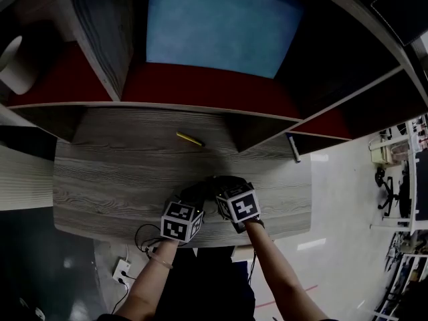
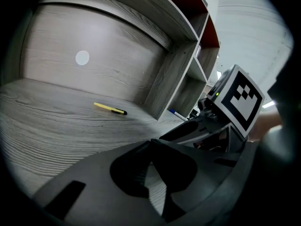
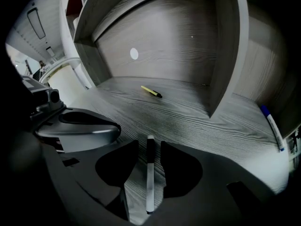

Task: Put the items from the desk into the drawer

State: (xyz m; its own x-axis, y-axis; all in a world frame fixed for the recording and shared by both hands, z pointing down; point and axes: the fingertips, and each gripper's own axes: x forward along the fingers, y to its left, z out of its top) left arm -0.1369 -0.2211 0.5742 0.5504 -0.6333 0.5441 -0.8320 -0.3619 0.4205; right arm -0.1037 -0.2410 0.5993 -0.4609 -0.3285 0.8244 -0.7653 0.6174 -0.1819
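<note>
A black-and-white marker (image 3: 149, 175) lies on the grey wood desk (image 1: 120, 179), lengthwise between the jaws of my right gripper (image 3: 149, 145). The jaws are open, with a gap on each side of the marker. In the head view both grippers sit close together at the desk's front edge and hide the marker. My left gripper (image 2: 150, 146) is just left of the right one, its fingertips meeting with nothing between them. A yellow pen (image 1: 189, 139) (image 2: 110, 108) (image 3: 151, 92) lies farther back mid-desk. A blue-capped pen (image 3: 272, 126) (image 1: 295, 147) rests in the right-hand shelf bay.
Shelf dividers (image 3: 225, 55) and a wood back panel (image 2: 94, 55) enclose the desk's rear. A blue panel (image 1: 221, 22) stands behind the shelves. A white object (image 1: 17, 65) sits on the left shelf. Below the desk, a power strip (image 1: 122, 271) and cables lie on the floor.
</note>
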